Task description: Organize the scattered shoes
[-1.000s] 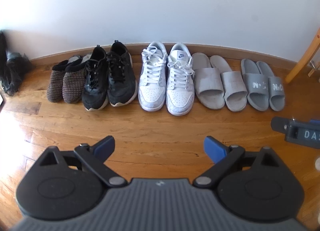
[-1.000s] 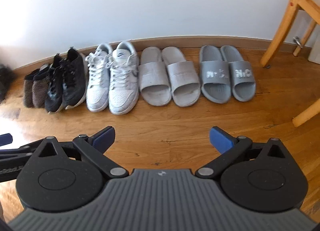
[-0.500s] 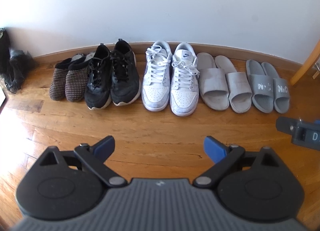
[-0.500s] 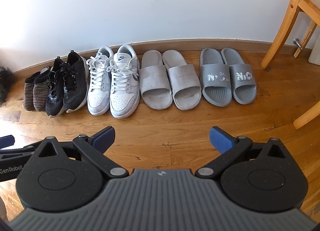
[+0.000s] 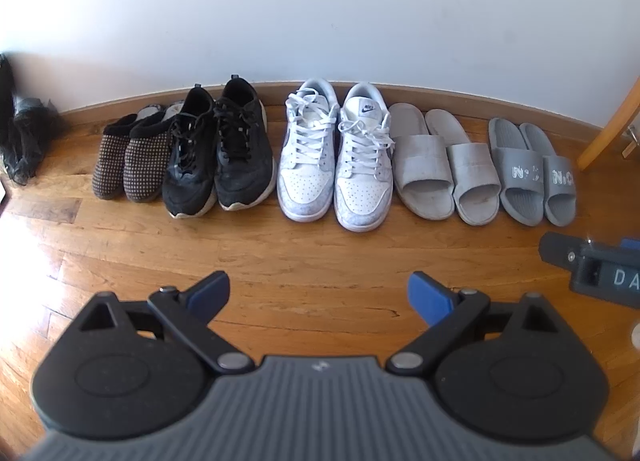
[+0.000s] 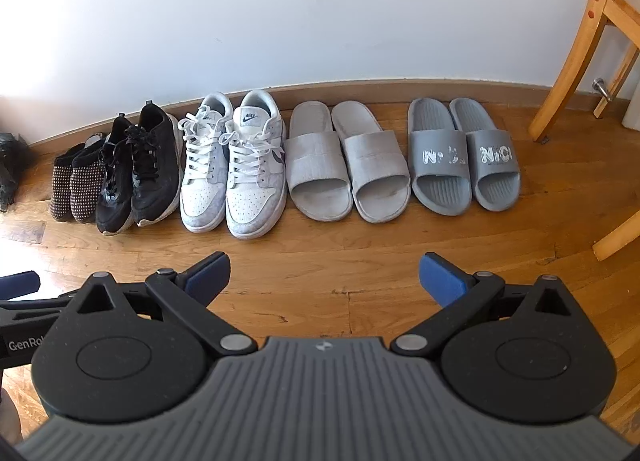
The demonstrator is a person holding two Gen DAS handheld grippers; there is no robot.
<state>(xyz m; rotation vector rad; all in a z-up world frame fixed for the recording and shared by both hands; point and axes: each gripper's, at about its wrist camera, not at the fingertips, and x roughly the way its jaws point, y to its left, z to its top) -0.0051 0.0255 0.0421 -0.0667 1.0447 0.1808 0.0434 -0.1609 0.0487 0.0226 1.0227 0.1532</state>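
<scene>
Several pairs of shoes stand in a row against the wall, toes toward me. From left: brown dotted slippers point(image 5: 128, 165), black sneakers point(image 5: 220, 157), white sneakers point(image 5: 334, 157), light grey slides point(image 5: 444, 169) and darker grey slides with lettering point(image 5: 536, 177). The same row shows in the right wrist view, with white sneakers point(image 6: 232, 169) and lettered slides point(image 6: 464, 161). My left gripper point(image 5: 319, 294) is open and empty above the floor in front of the white sneakers. My right gripper point(image 6: 325, 277) is open and empty in front of the light grey slides point(image 6: 348, 165).
The floor is wood planks point(image 5: 312, 253) with a baseboard along the white wall. A wooden chair's legs point(image 6: 576, 61) stand at the right. A dark bundle point(image 5: 20, 141) lies at the far left. The right gripper's body point(image 5: 600, 273) shows at the left view's right edge.
Both grippers have drawn back a little from the shoe row and shifted slightly. The shoes have not moved. Both stay open.
</scene>
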